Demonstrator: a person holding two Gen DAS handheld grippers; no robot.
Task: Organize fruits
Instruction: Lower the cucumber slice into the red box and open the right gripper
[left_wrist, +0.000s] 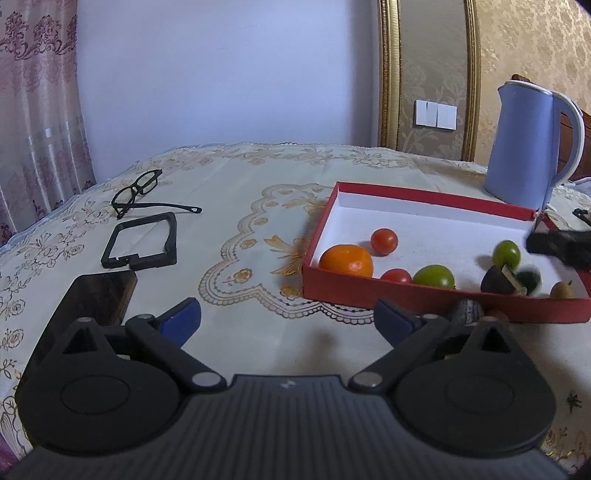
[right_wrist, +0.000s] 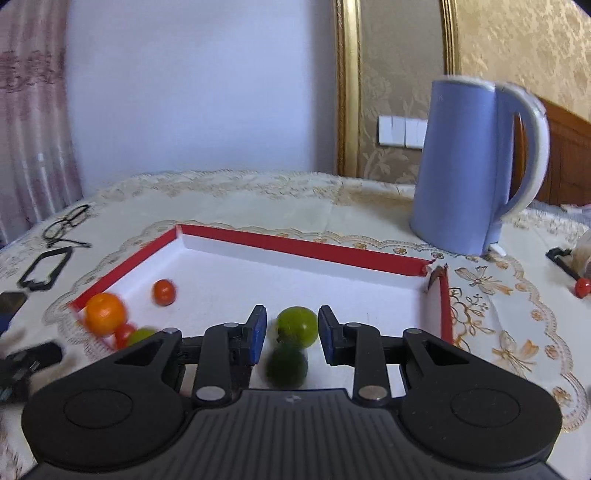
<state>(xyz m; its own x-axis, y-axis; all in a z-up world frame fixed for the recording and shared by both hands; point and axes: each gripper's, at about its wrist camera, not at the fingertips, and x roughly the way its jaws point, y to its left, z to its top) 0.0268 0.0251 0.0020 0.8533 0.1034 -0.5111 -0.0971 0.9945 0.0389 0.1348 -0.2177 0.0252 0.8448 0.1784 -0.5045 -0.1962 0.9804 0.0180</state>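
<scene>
A shallow red box (left_wrist: 406, 295) with a white floor holds an orange (left_wrist: 346, 260), two red tomatoes (left_wrist: 384, 241), a green fruit (left_wrist: 434, 277), a dark fruit (left_wrist: 496, 280) and a small brownish one (left_wrist: 561, 290). My right gripper (right_wrist: 292, 332) reaches over the box (right_wrist: 303, 249), shut on a light green fruit (right_wrist: 297, 326) at its fingertips. A dark green fruit (right_wrist: 286, 365) lies blurred on the floor just beneath it. In the left wrist view the same held fruit (left_wrist: 506, 252) pokes out from the right gripper's fingers (left_wrist: 550, 245). My left gripper (left_wrist: 287, 318) is open over the cloth, holding nothing.
A blue kettle (left_wrist: 532, 144) stands behind the box's far right corner. Glasses (left_wrist: 136, 188), a black square frame (left_wrist: 142, 240) and a dark phone (left_wrist: 96, 299) lie on the left of the patterned tablecloth. A small red thing (right_wrist: 583, 287) sits at the far right.
</scene>
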